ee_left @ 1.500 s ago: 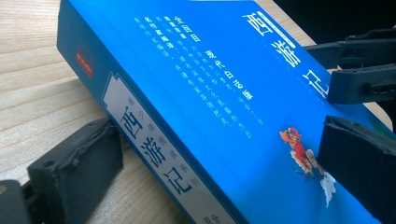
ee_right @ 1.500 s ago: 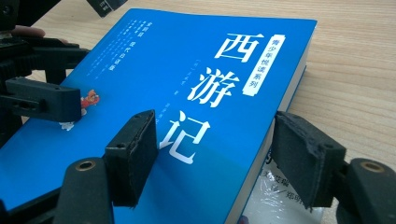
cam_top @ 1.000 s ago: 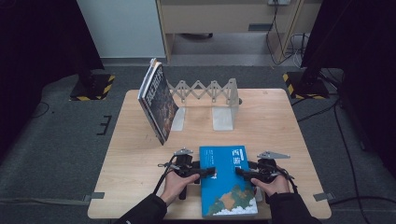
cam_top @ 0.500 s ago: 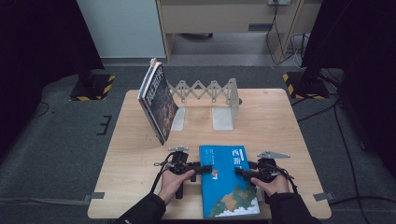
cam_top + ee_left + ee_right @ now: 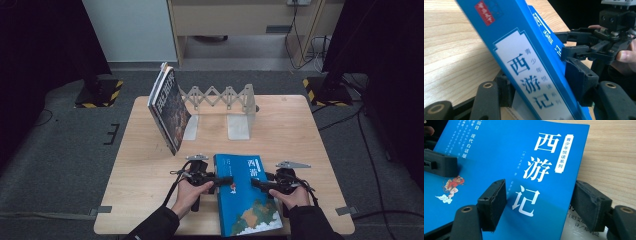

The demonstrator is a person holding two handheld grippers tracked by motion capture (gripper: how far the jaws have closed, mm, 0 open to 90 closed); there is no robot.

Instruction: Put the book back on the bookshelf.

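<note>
At the near edge of the wooden table (image 5: 150, 200), our blue book (image 5: 245, 200) lies with its lower corner just over the rim, bare tabletop either side and the metal book rack (image 5: 220, 102) with its leaning dark book (image 5: 167, 107) well beyond. Our left gripper (image 5: 227, 181) has just been closing its half-spread jaws across the book's spine edge. Our right gripper (image 5: 256, 183) clamps the opposite edge, one pad on the cover, one beneath.

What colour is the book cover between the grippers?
Bright blue with white characters; the book shows best in the right gripper view.
</note>
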